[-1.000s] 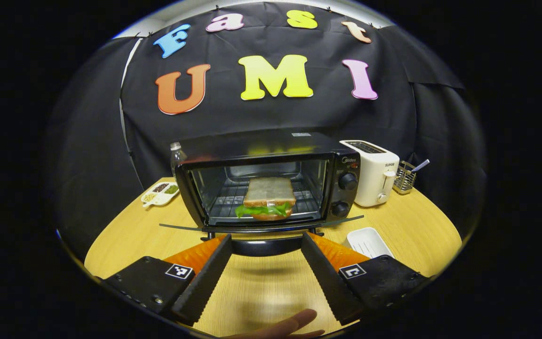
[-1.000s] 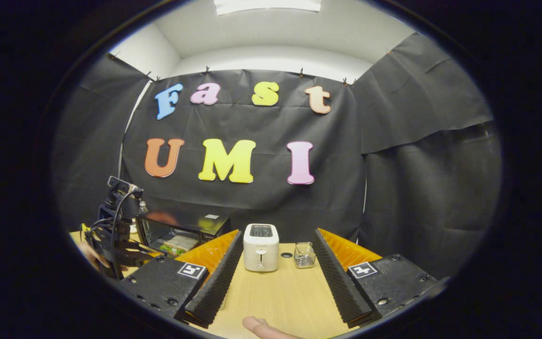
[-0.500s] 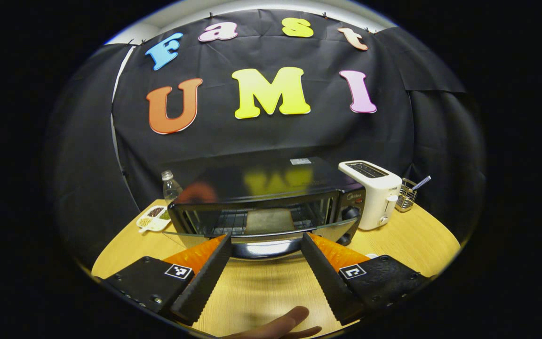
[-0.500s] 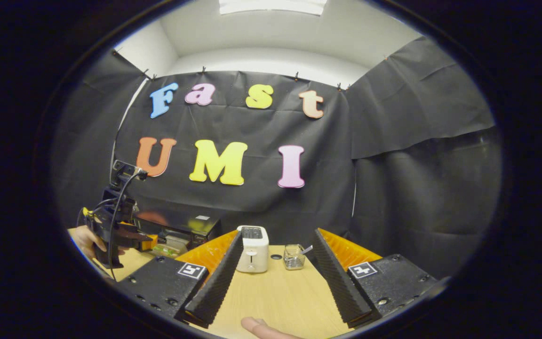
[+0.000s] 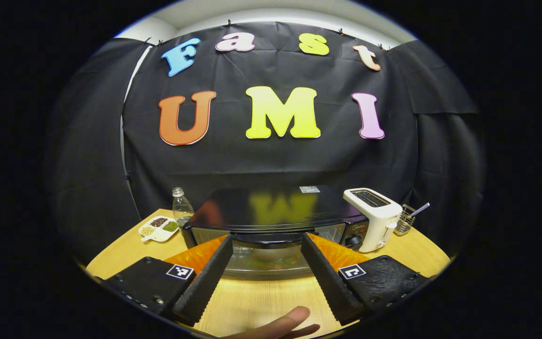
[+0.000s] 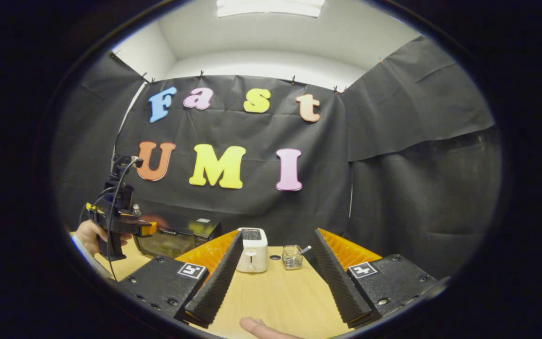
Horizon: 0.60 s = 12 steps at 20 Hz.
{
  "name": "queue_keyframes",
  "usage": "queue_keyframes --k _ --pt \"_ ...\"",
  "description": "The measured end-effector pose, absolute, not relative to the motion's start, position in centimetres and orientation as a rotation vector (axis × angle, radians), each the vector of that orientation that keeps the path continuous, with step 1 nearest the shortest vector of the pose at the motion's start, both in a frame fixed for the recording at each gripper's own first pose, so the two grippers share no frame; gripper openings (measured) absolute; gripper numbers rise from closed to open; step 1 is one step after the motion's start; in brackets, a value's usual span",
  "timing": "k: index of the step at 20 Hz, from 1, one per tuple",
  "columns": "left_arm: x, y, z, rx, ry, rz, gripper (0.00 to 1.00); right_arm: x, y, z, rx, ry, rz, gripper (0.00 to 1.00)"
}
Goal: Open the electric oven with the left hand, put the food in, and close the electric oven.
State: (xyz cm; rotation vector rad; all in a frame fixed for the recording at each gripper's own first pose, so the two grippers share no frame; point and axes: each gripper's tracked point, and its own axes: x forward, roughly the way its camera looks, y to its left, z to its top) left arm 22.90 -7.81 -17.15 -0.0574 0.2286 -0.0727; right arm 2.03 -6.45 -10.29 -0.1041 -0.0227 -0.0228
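The black electric oven (image 5: 271, 207) stands mid-table, its glass door (image 5: 271, 262) swung up against the front, shut or very nearly so. A faint green of the food shows through the glass. My left gripper (image 5: 266, 240) is open, its fingers spread to either side of the door's handle (image 5: 252, 238) without pressing on it. The right gripper view shows that gripper (image 6: 146, 229) at the top of the oven (image 6: 177, 235), held by a hand (image 6: 87, 235). My right gripper (image 6: 278, 233) hangs open over the table, off to the oven's right, holding nothing.
A white toaster (image 5: 374, 216) stands right of the oven, with a wire basket (image 5: 405, 219) beyond it. A clear bottle (image 5: 181, 207) and a white dish of seeds (image 5: 158, 227) sit at the left. Bare wooden table (image 5: 261, 301) lies in front.
The oven door has swung up from lying flat open to almost shut, and my left gripper rose with it. The sandwich is now behind the glass. My right gripper barely moved.
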Motion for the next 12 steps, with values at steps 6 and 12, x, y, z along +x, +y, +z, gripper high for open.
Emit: queue_keyframes --k 6,12 --pt "15.8 -6.9 -10.3 -0.072 0.106 -0.070 0.96 -0.2 -6.7 -8.4 -0.082 -0.053 -0.038 0.95" --pt "7.7 -5.8 -3.2 -0.070 0.004 -0.099 0.96 -2.5 -6.6 -7.3 -0.029 -0.065 -0.030 0.95"
